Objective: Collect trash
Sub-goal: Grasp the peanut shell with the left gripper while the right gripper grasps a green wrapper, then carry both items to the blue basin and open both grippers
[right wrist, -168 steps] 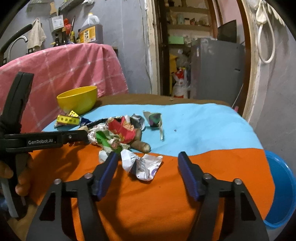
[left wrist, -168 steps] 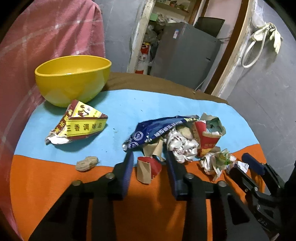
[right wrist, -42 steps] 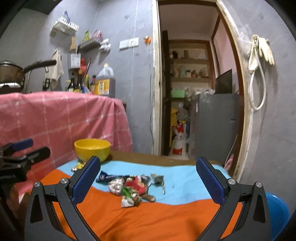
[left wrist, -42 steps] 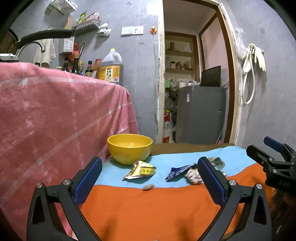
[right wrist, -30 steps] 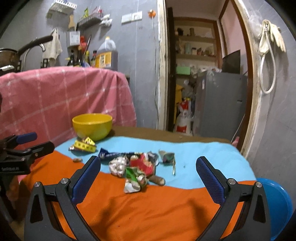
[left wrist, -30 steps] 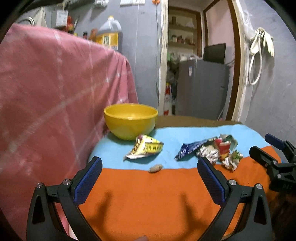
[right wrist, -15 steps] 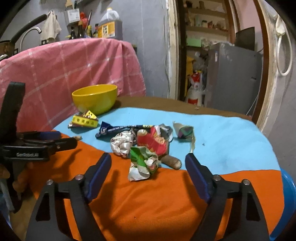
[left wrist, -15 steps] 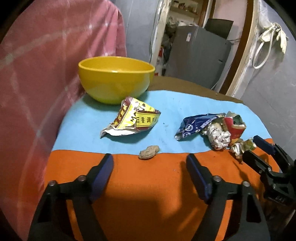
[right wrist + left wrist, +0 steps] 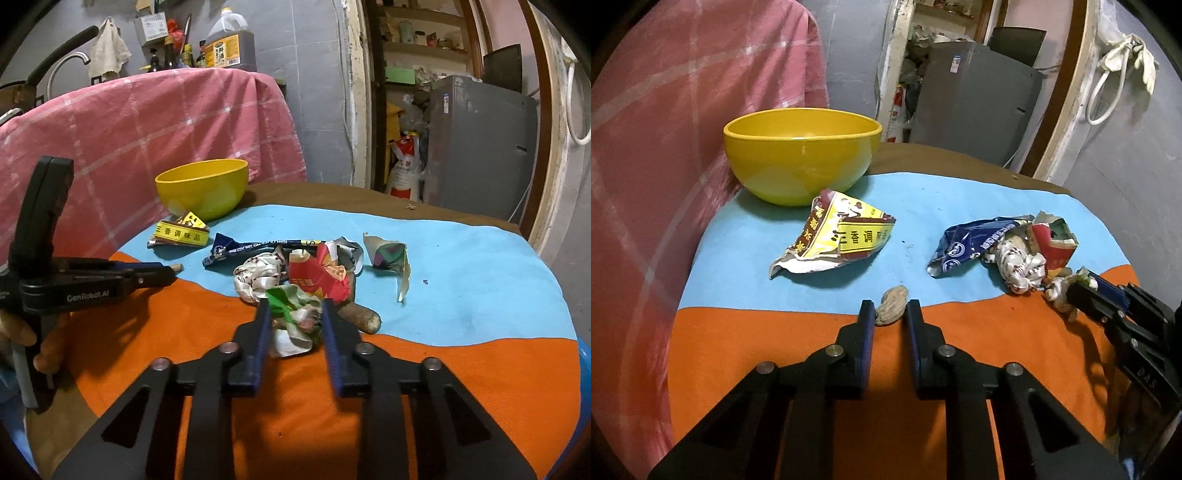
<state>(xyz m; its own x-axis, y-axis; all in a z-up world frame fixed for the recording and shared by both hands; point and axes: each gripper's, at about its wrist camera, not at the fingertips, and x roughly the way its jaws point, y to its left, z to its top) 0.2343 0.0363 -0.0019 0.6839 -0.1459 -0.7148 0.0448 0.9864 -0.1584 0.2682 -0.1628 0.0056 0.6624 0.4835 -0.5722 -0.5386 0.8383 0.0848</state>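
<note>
Left wrist view: your left gripper (image 9: 890, 314) has just closed around the peanut shell (image 9: 892, 304) at the near orange edge | right gripper (image 9: 295, 315) has just closed, clamping the crumpled wrapper (image 9: 295, 321) | lift both straight up, slowly, before moving to the yellow bowl (image 9: 801, 153).

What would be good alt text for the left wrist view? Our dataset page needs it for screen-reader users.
The left gripper is shut on a small brown peanut shell lying on an orange-and-blue cloth. Beyond it lie a torn yellow-and-red seasoning packet and a round yellow plastic bowl, with a heap of crumpled wrappers to the right.
</note>
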